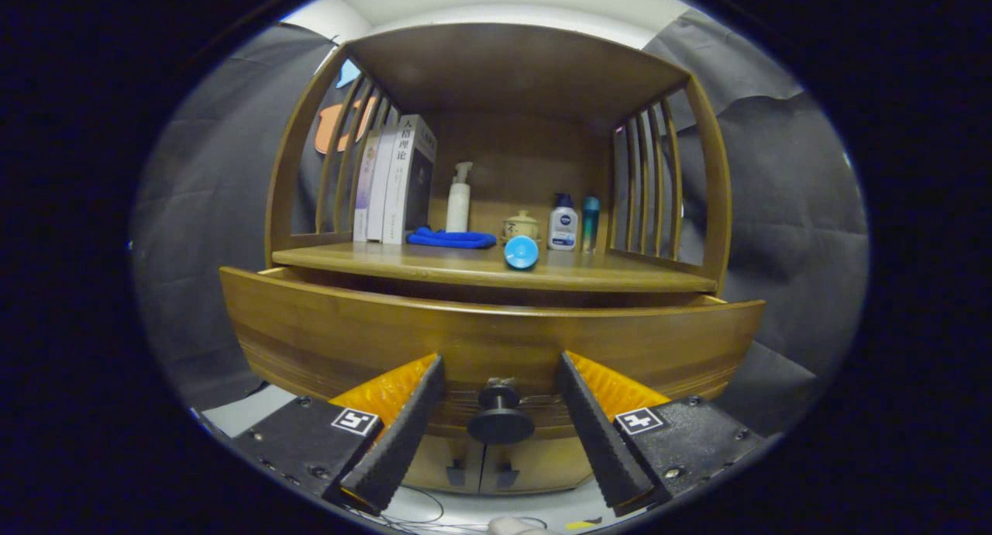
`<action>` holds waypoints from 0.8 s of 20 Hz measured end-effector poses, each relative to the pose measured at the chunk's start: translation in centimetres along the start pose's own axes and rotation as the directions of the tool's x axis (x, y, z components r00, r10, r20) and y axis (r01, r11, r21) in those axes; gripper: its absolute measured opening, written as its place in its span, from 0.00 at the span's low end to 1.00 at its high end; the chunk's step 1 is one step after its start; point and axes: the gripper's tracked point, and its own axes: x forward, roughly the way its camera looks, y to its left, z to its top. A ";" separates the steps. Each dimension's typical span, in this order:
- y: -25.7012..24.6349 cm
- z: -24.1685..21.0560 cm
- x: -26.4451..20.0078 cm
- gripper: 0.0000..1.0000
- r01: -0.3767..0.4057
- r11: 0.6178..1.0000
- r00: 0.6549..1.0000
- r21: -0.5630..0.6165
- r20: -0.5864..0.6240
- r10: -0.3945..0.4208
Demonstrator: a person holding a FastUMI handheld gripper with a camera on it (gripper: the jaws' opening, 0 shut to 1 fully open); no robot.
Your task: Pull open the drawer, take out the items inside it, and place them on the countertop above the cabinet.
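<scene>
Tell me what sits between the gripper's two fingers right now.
In the gripper view, the drawer's round dark knob sits between the open gripper's fingers, with a gap on each side; neither finger touches it.

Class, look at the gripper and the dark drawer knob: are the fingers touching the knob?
Apart. The gripper view shows the gripper open, the drawer knob midway between its fingers, with drawer front visible in the gap on each side.
</scene>
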 end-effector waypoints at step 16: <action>-0.2 1.2 4.4 0.96 -0.011 0.999 1.000 0.040 -0.020 0.011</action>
